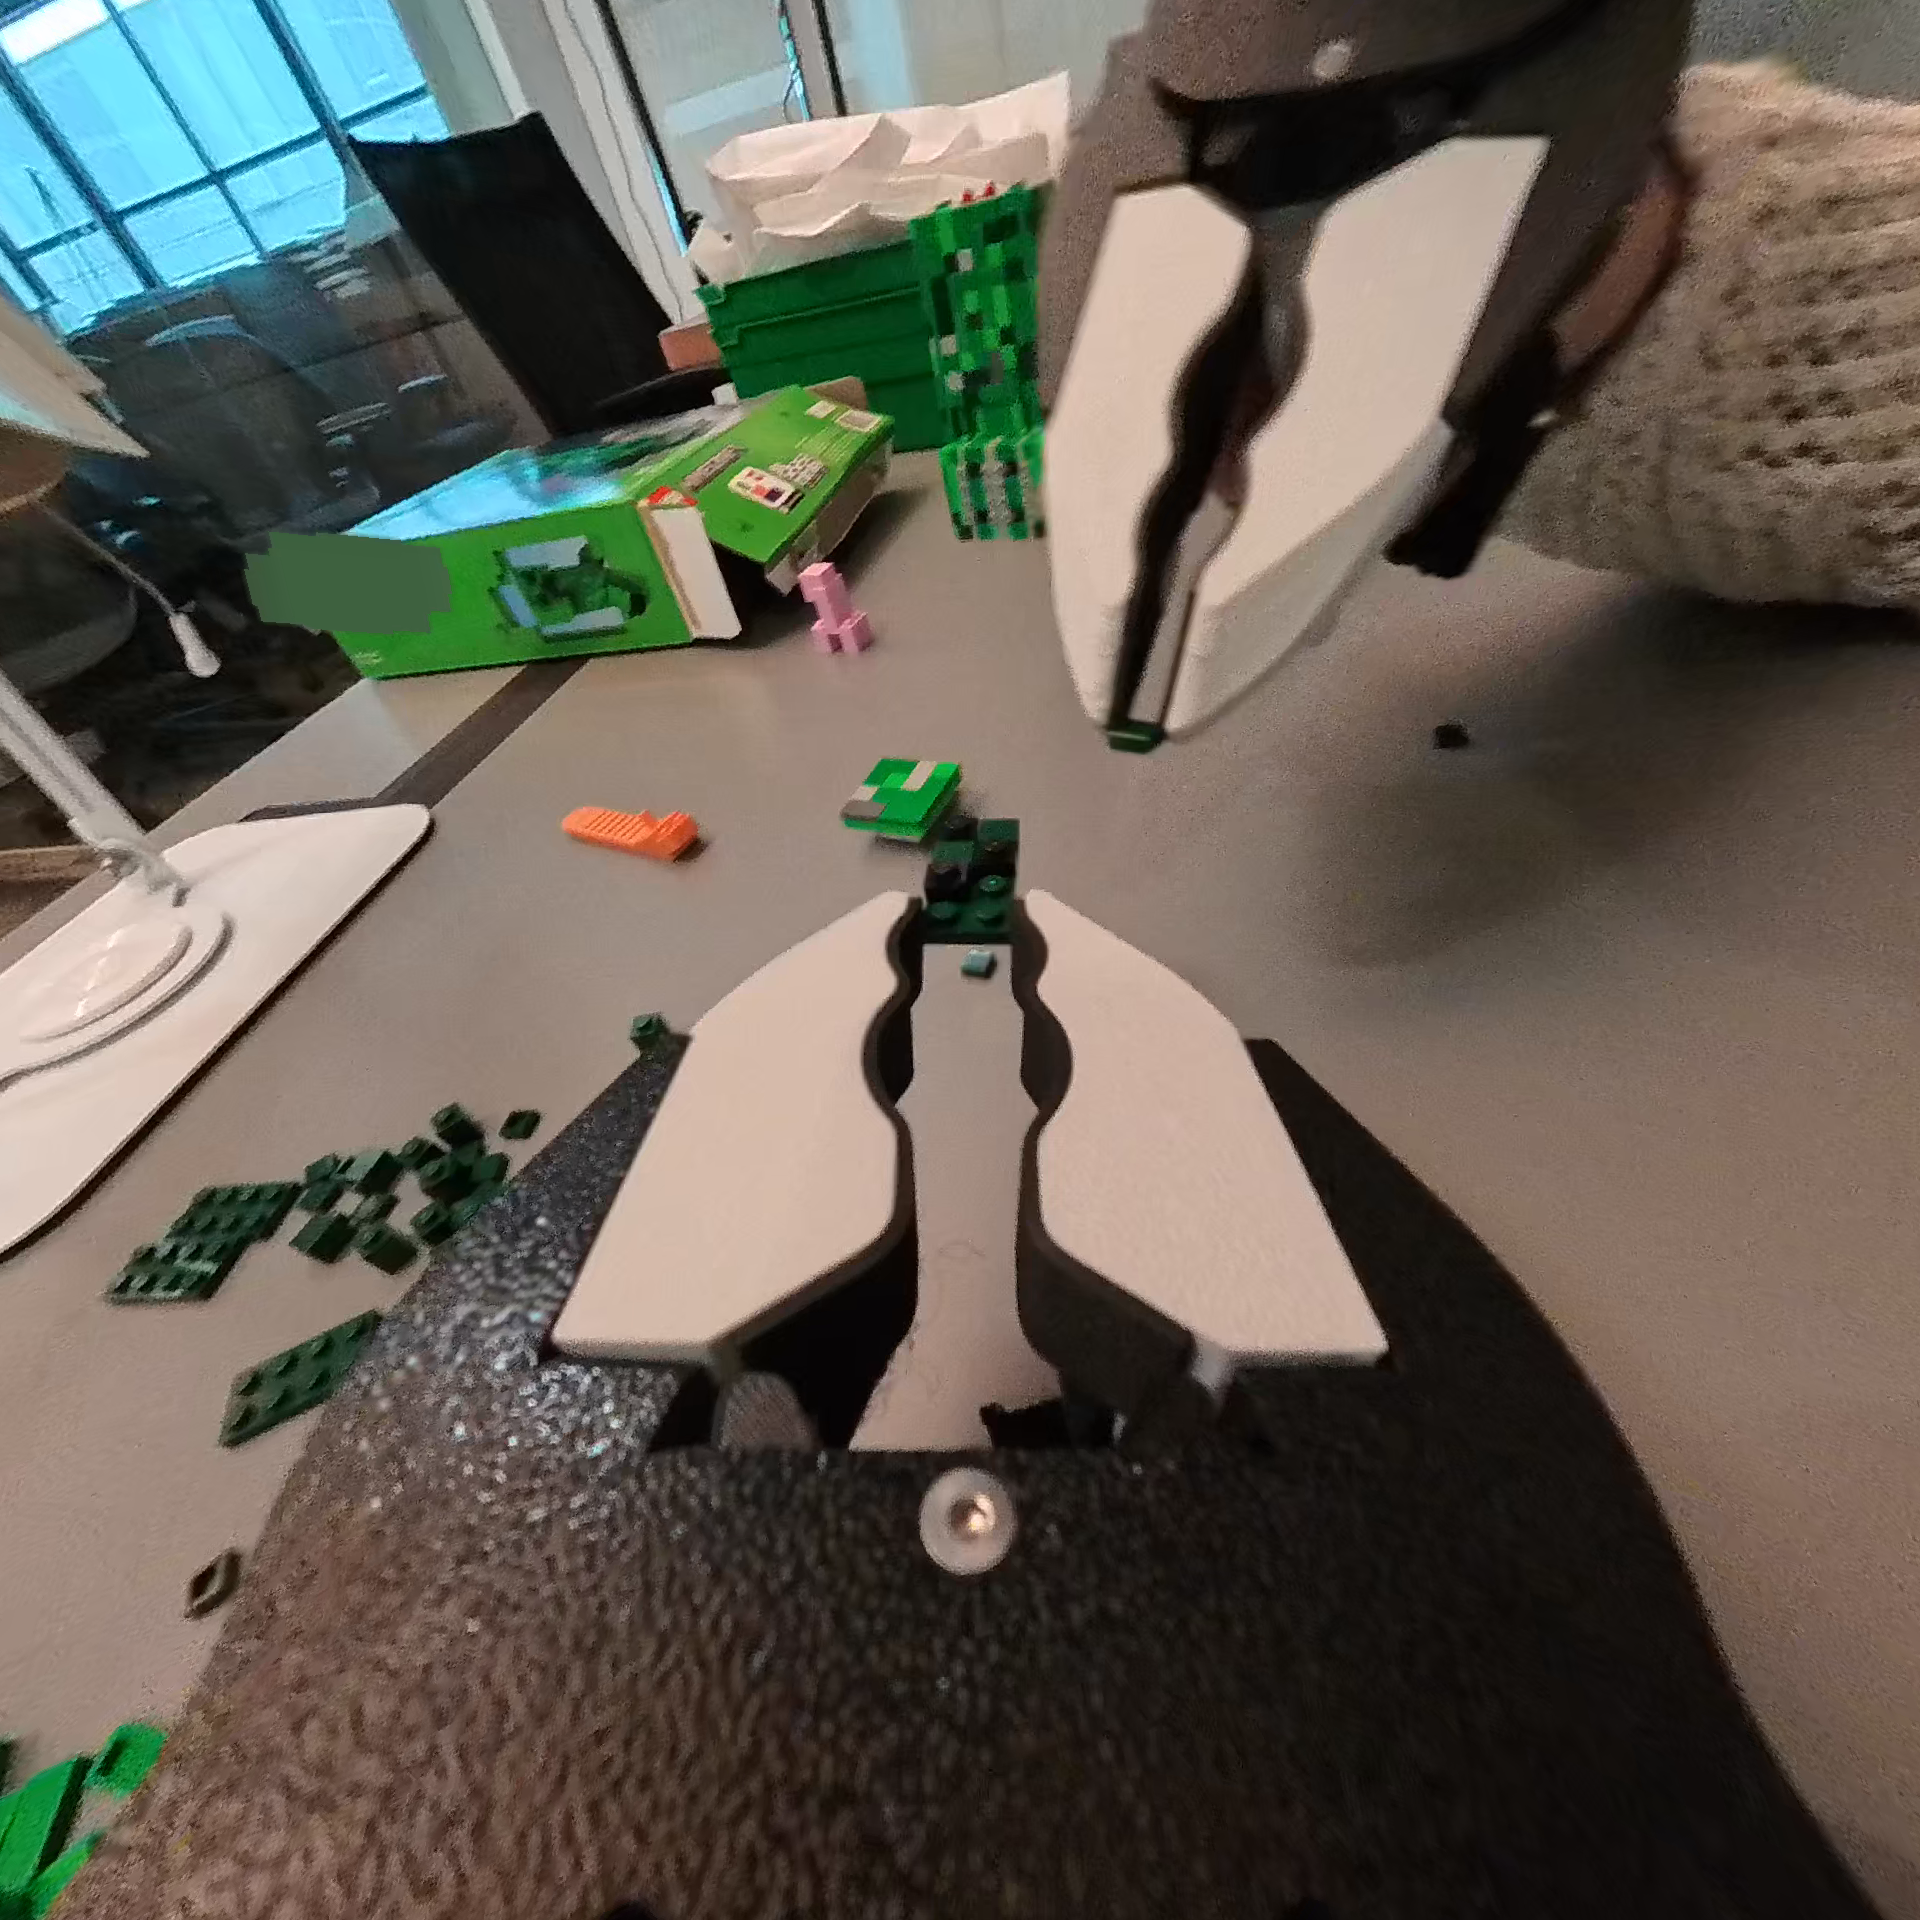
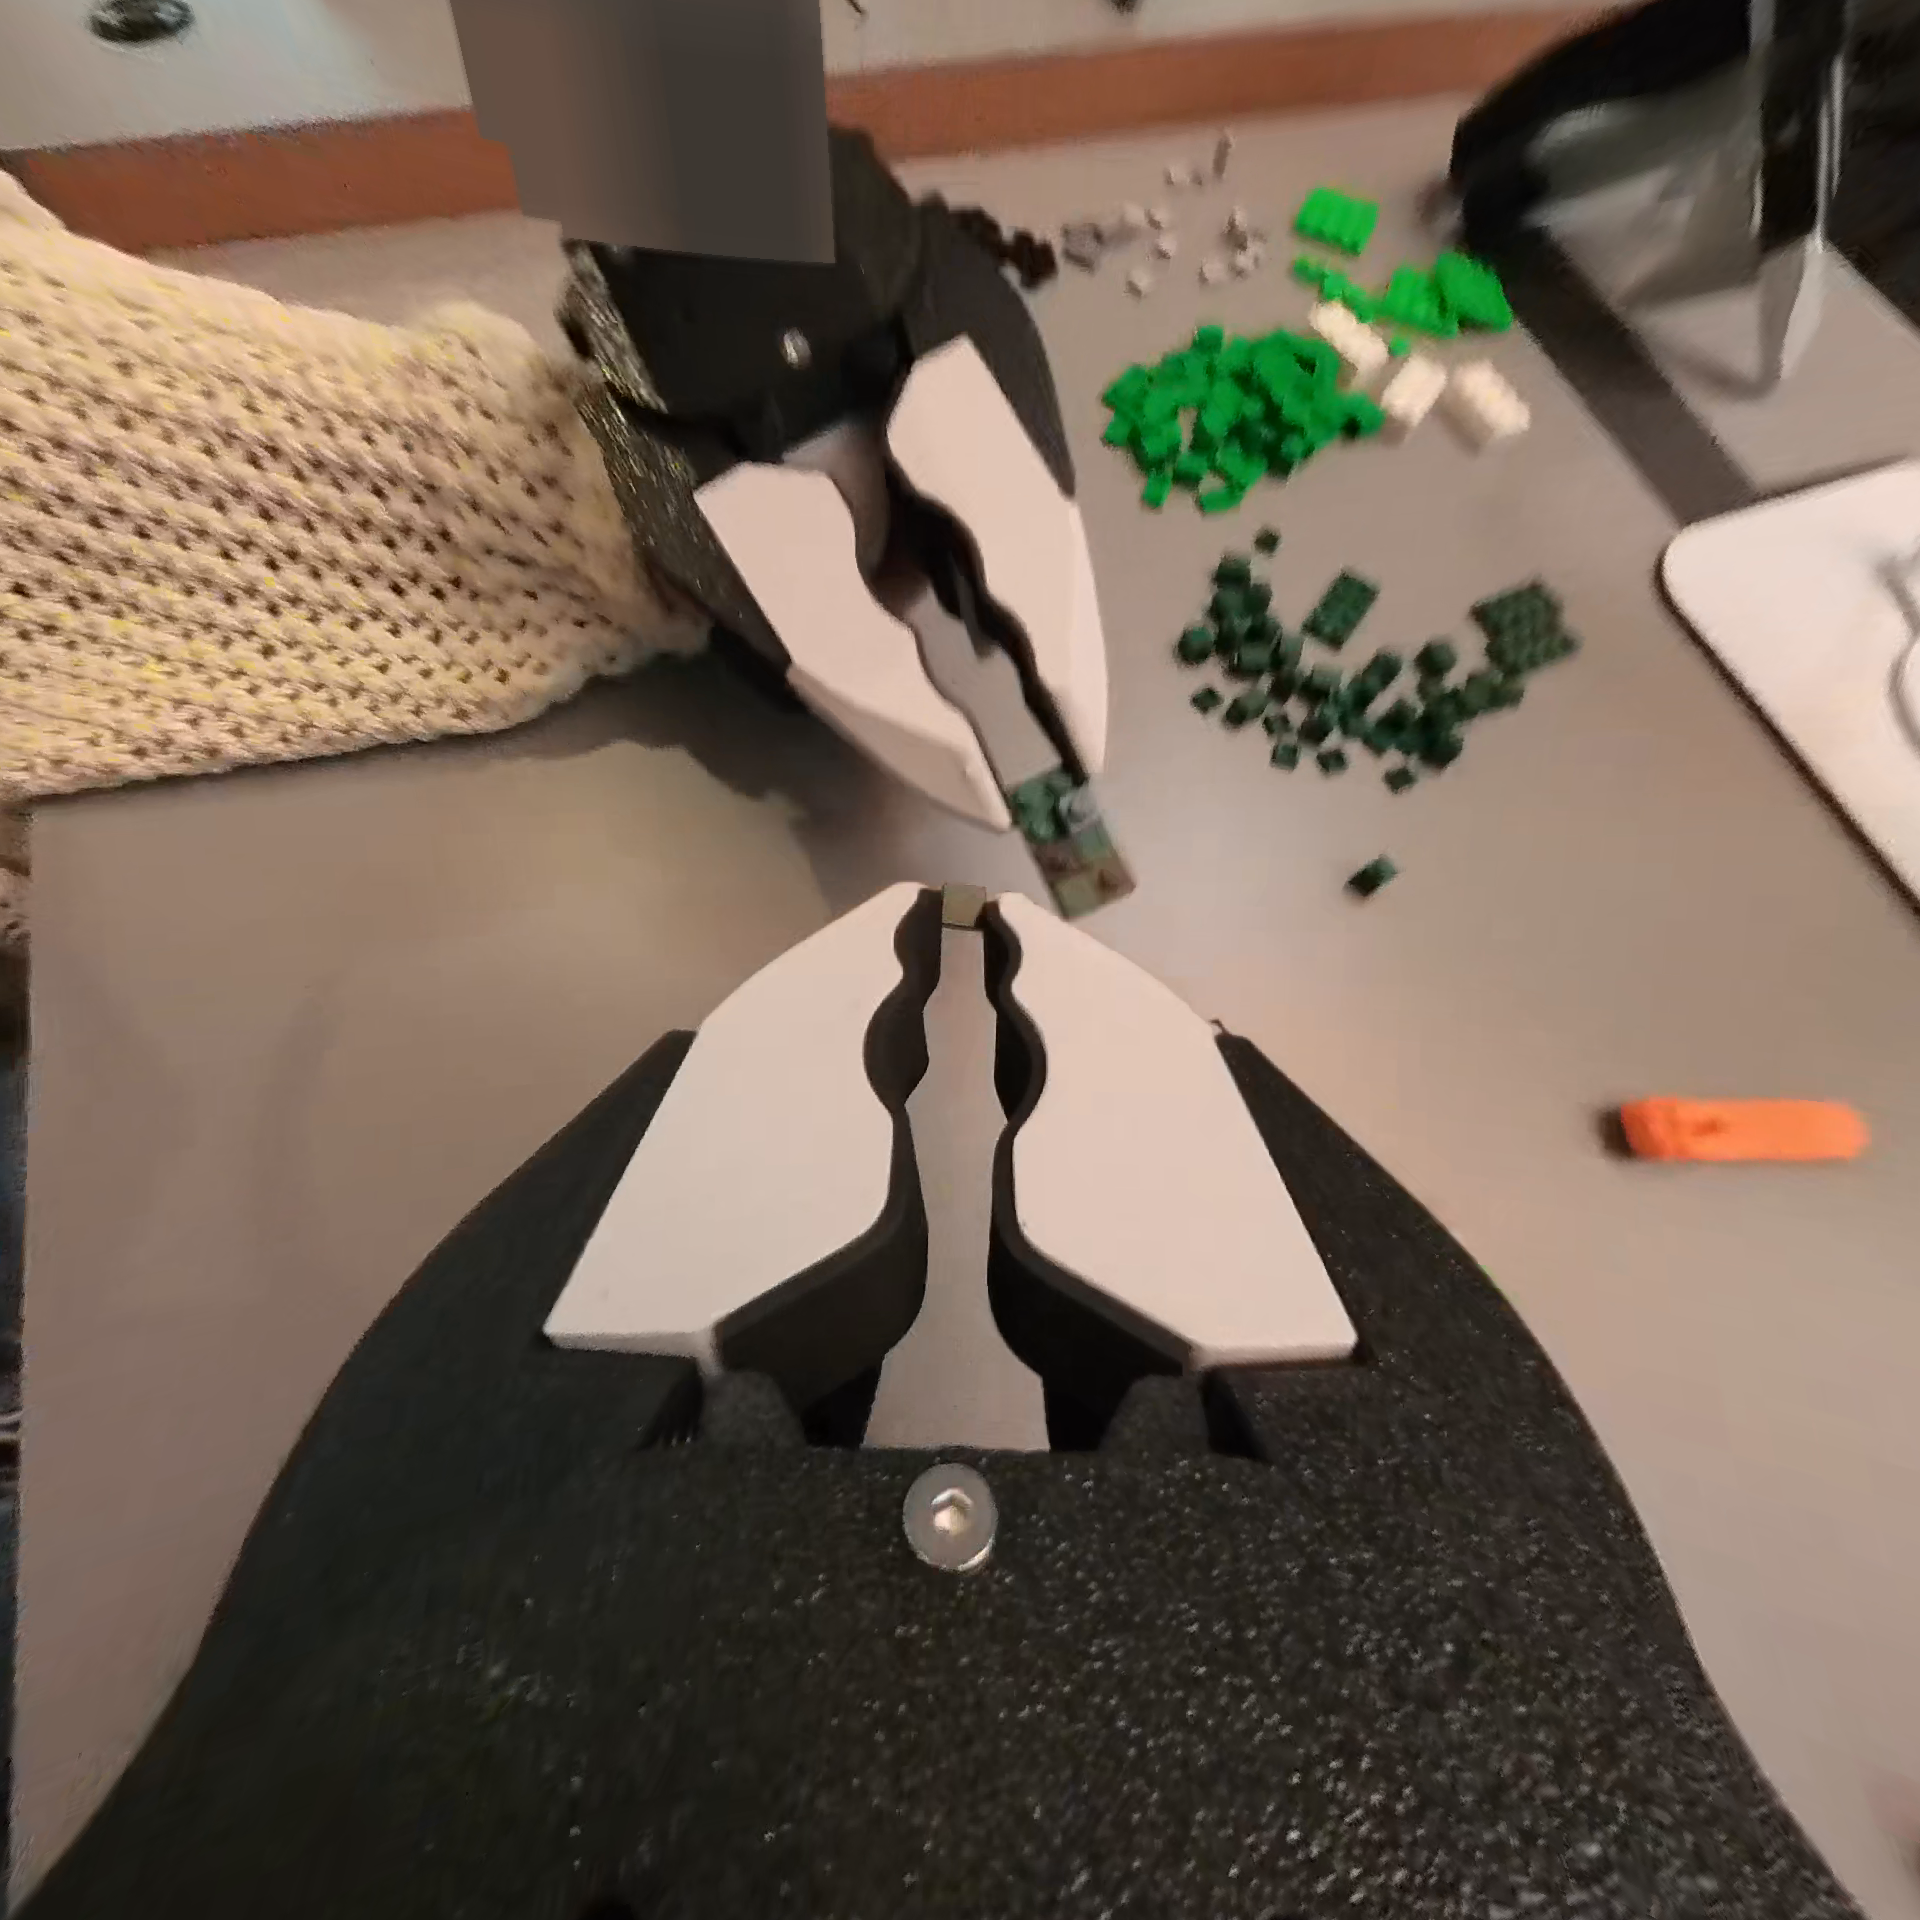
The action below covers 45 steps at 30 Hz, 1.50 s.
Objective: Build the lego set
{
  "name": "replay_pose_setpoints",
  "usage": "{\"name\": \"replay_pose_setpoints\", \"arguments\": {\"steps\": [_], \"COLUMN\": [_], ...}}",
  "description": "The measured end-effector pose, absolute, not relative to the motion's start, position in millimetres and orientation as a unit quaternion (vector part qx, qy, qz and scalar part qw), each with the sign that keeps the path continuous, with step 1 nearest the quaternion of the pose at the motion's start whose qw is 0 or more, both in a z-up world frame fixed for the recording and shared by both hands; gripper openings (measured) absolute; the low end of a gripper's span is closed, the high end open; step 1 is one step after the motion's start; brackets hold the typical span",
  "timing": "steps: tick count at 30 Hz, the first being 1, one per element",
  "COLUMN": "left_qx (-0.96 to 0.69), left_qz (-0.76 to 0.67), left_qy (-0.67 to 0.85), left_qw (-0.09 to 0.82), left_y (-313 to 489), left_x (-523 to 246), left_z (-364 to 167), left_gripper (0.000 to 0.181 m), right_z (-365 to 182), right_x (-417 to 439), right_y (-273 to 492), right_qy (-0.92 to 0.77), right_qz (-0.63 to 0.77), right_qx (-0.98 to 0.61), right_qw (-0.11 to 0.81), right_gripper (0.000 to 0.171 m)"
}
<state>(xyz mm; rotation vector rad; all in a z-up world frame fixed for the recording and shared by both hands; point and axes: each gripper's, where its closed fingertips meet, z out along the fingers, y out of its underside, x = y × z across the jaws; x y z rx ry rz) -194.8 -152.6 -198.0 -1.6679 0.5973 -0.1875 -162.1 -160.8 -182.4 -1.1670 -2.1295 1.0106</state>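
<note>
While the grey table (image 1: 1455, 1039) fills both views, the biggest thing on it in the left wrist view is the green set box (image 1: 582, 540), lying on its side at about ten o'clock, with a green crate (image 1: 821, 343) stuffed with white paper behind it at twelve o'clock. A white lamp base (image 1: 156, 966) sits at nine o'clock. Just right of the crate stands a tall built figure (image 1: 987, 374) of green, black and grey bricks, and a small pink figure (image 1: 836, 613) stands before the box. The left gripper (image 1: 971, 914) has its fingers narrowed onto a small dark green assembly (image 1: 971, 883), pinching it at the tips; in the right wrist view the same assembly (image 2: 1070, 842) juts from those tips at about one o'clock of centre. The right gripper (image 2: 961, 904) is nearly closed on a tiny brick (image 2: 961, 906) at its very tips; the left view shows that gripper (image 1: 1132, 727) coming down from one o'clock with the small green piece (image 1: 1130, 740) at its end, apart from the assembly. A cream knitted sleeve (image 2: 260, 561) reaches in at nine o'clock. Loose pieces lie in heaps: bright green bricks (image 2: 1236, 416) at one o'clock, dark green bricks (image 2: 1371, 686) at two o'clock, and white bricks (image 2: 1423, 384) beside the bright green. An orange brick separator (image 2: 1745, 1130) lies at three o'clock, and a little green-topped tile stack (image 1: 904, 795) rests just beyond the left gripper.
</note>
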Motion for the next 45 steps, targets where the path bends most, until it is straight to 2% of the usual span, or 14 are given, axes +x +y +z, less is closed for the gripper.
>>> {"name": "replay_pose_setpoints", "arguments": {"steps": [9, 22, 45], "left_qx": [-0.706, -0.699, -0.704], "left_qz": [-0.14, -0.16, -0.164], "left_qy": [0.279, 0.285, 0.287], "left_qw": [0.635, 0.636, 0.629], "left_y": [-158.8, -161.6, -161.2], "left_x": [-179.4, -175.9, -173.9], "left_z": [-191.3, -189.2, -191.1], "left_gripper": [0.015, 0.015, 0.015], "right_z": [-185.1, -186.8, -186.3], "right_x": [-174.6, -172.8, -172.1], "right_y": [-166.4, -168.5, -169.6], "right_qy": [-0.835, -0.854, -0.861], "right_qz": [0.342, 0.331, 0.307], "right_qx": [-0.358, -0.334, -0.311], "right_qw": [0.241, 0.224, 0.259], "right_gripper": [0.007, 0.007, 0.014]}}
